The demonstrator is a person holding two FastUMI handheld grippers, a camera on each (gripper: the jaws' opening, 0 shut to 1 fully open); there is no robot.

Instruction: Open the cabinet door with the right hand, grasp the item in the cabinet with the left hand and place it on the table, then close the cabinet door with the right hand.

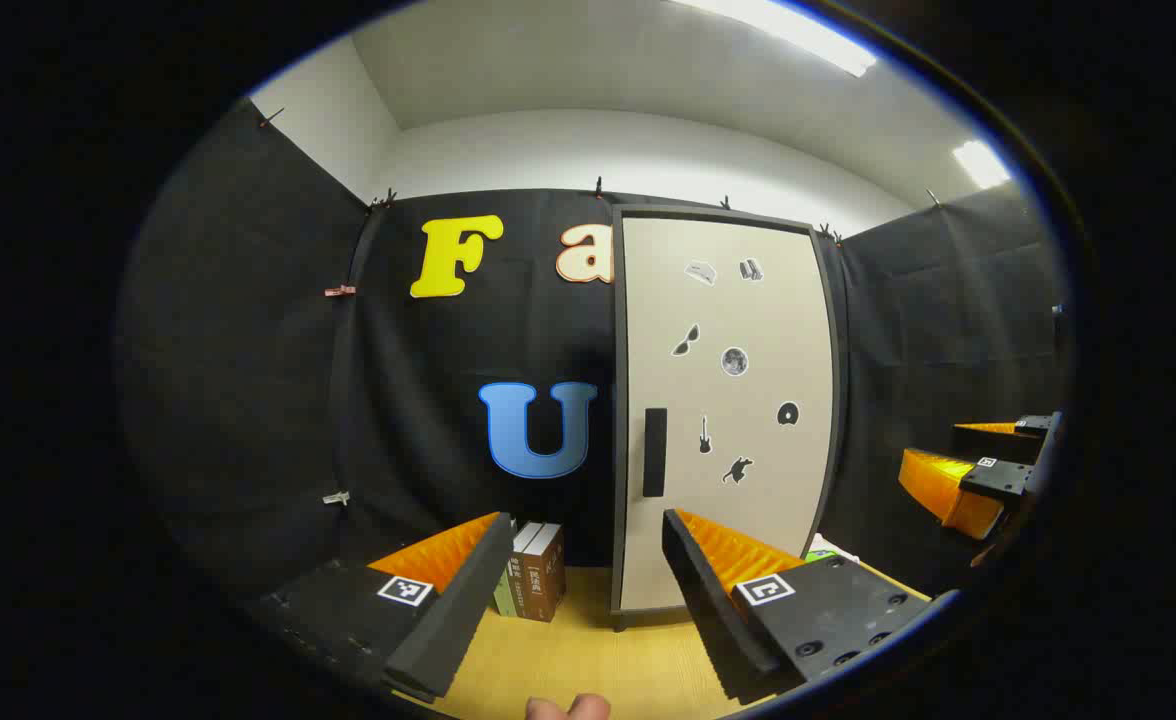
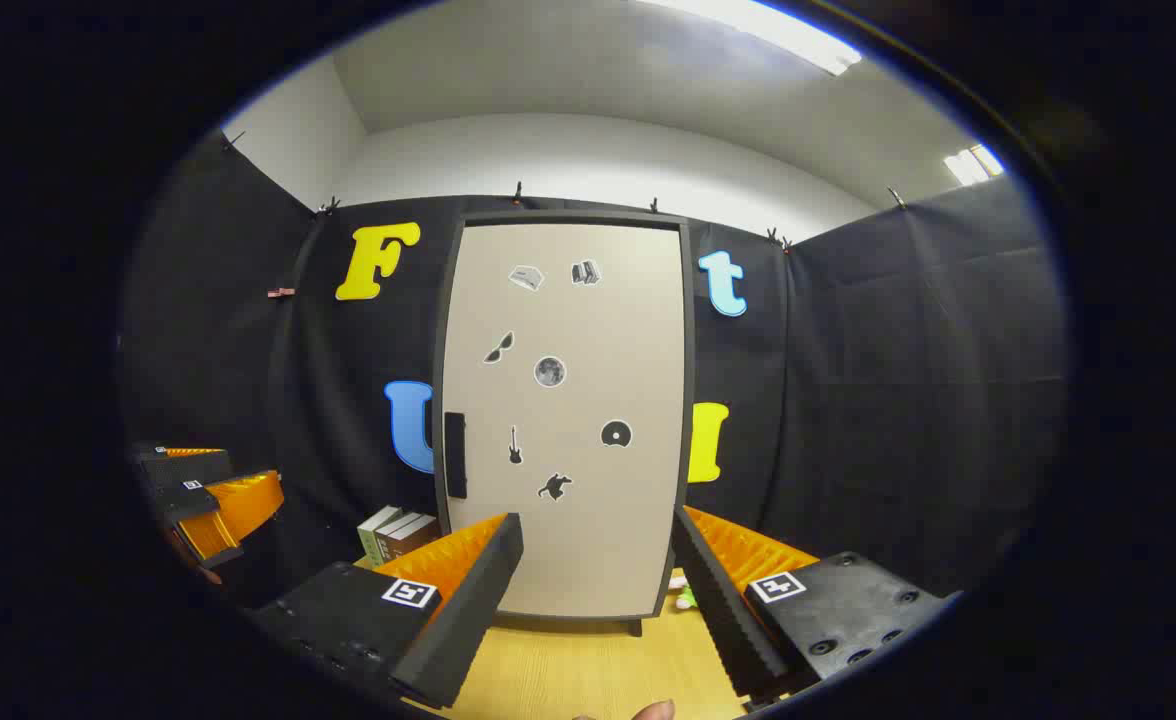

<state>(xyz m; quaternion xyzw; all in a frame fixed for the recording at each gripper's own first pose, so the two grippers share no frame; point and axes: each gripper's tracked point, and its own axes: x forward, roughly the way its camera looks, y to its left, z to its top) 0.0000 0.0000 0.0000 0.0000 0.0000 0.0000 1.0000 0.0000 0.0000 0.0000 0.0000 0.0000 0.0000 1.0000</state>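
Cabinet door [image 2: 568, 420] stands closed; the item inside is hidden. Right gripper [image 2: 598, 590] hovers near, jaws released and empty. It should hook the dark handle [image 2: 455, 455] on the door's left edge (the only purchase) and pull squarely. Left gripper [image 1: 583, 590] waits spread, clear of the swing.
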